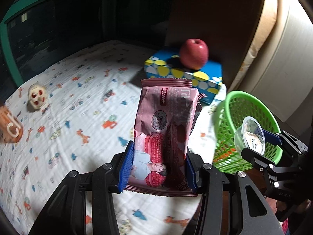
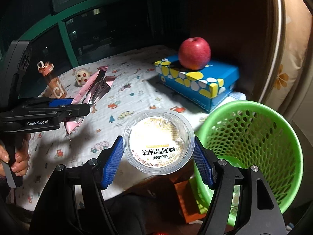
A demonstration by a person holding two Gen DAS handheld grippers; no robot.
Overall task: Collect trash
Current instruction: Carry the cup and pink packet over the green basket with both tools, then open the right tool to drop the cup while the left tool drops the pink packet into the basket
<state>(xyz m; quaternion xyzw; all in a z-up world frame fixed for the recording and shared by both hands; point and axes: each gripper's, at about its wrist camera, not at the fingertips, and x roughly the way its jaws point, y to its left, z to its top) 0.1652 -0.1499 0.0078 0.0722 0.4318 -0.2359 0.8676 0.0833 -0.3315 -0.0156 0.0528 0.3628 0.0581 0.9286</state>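
Pink snack wrapper [image 1: 166,137], crinkled and printed, held upright above the patterned cloth — lower end pinched from both sides. Clear plastic cup [image 2: 159,144] with a printed lid, tilted, just beside the green mesh basket [image 2: 254,109] — empty.

Patterned cloth [image 2: 137,90]: box [image 2: 197,80], bottle [image 2: 52,80], perhaps toy [image 2: 83,77]

Glossy foil wrapper [image 1: 162,135], clear smooth plastic cup [image 2: 159,143], green perforated plastic basket [image 2: 252,146], soft printed cloth on surface [image 1: 78,107], glossy cardboard box [image 2: 197,80], shiny apple [image 2: 194,53], ribbed blue pads [image 2: 113,162] on matt black tongs [image 2: 158,166]
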